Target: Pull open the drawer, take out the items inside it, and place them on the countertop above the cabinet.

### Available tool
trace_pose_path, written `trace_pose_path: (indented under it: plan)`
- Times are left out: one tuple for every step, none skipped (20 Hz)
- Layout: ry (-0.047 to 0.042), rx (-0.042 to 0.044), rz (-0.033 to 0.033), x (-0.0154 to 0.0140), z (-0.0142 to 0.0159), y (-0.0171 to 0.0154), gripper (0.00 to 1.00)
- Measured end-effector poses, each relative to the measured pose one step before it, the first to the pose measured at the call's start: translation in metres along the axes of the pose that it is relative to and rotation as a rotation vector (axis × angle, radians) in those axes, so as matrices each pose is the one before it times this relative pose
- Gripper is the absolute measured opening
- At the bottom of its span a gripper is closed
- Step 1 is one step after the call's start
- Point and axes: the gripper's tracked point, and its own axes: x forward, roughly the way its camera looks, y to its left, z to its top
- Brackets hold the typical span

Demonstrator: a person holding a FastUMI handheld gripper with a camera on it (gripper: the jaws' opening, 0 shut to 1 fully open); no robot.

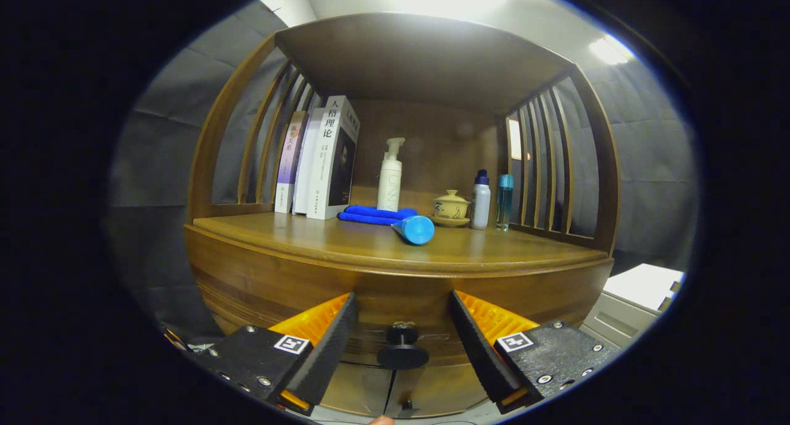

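A wooden cabinet (395, 277) with an open shelf above it faces the camera. The gripper (402, 345) points at the cabinet front, its two fingers spread wide apart and holding nothing. Between the fingers, slightly ahead of them, sits the dark round drawer knob (402, 350) on the drawer front (401, 326). The drawer looks closed, so the items inside are hidden.

On the countertop (345, 240) above stand three books (321, 160), a white pump bottle (390, 175), a folded blue cloth (373, 214), a blue tube lying on its side (415, 229), a lidded teacup on a saucer (451, 207), and two small bottles (490, 200).

The risks, as a judgement: the knob is small and the fingers are far apart, so closing off-centre could let it slip out. Pulling at an angle may jam the drawer. The tube lies near the front edge and looks free to roll, so a jolt could send it off. The crowded counter leaves most free space at the front left.
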Motion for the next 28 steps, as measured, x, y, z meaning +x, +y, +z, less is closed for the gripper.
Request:
trace_pose_path:
  plan:
    - [0.00932, -0.03116, 0.00922, -0.00270, -0.00088, -0.00166, 0.94]
    - [0.00487, -0.02082, 0.02381, -0.00268, 0.00611, -0.00027, 0.94]
    - [-0.01495, -0.00276, 0.03236, -0.00666, 0.01148, 0.00275, 0.94]
    - [-0.03143, 0.00972, 0.02787, -0.00798, 0.01407, 0.00061, 0.94]
    - [-0.02838, 0.01510, 0.01654, -0.01028, 0.01794, -0.00145, 0.94]
    - [-0.02130, 0.01908, 0.00195, -0.00980, 0.01873, -0.00395, 0.94]
    - [-0.01480, 0.02184, -0.00656, -0.00824, 0.01899, -0.00531, 0.95]
    - [-0.01218, 0.02415, -0.00722, -0.00691, 0.02070, -0.00475, 0.95]
    - [-0.01868, 0.02435, -0.00440, -0.00639, 0.02470, -0.00362, 0.95]
    - [-0.02266, 0.02093, -0.00619, -0.00540, 0.02576, -0.00548, 0.95]
    - [-0.02217, 0.01499, -0.00603, -0.00414, 0.02744, -0.00613, 0.95]
    - [-0.01215, 0.00721, -0.00224, -0.00465, 0.02391, -0.00634, 0.95]
    - [-0.01787, -0.00724, -0.00229, -0.00317, 0.02517, -0.00648, 0.95]
    - [0.00831, -0.01229, -0.01679, -0.00348, 0.01716, -0.00903, 0.95]
    - [0.00344, -0.01228, -0.01021, -0.00453, 0.01679, -0.00591, 0.95]
    - [0.00352, -0.01125, -0.00047, -0.00439, 0.01453, -0.00182, 0.95]
    - [0.01076, -0.00759, -0.00442, -0.00523, 0.00985, -0.00136, 0.94]
    - [0.01038, -0.00245, 0.00158, -0.00743, 0.00698, 0.00001, 0.94]
    - [0.01120, 0.00305, 0.00883, -0.00333, 0.00227, 0.00297, 0.94]
    - [0.02201, 0.00617, 0.00859, -0.00553, -0.00113, 0.00367, 0.95]
    - [0.01763, -0.00400, 0.01209, -0.00603, -0.00247, 0.00456, 0.95]
    - [-0.00420, -0.01707, 0.00283, -0.00455, 0.00139, 0.00255, 0.95]
    - [-0.01415, -0.02496, -0.01506, -0.00138, 0.00076, -0.00127, 0.95]
    - [0.00935, -0.02042, -0.01536, -0.00044, -0.00217, 0.00143, 0.95]
    - [0.00763, -0.02338, 0.01916, 0.00033, -0.00392, 0.01027, 0.95]
    - [-0.00196, -0.01823, 0.01519, 0.00310, -0.00031, 0.00839, 0.95]
    - [-0.00130, -0.00809, -0.00177, 0.00305, -0.00139, 0.00403, 0.95]
    - [0.00694, 0.00220, -0.00316, 0.00261, -0.00427, 0.00279, 0.95]
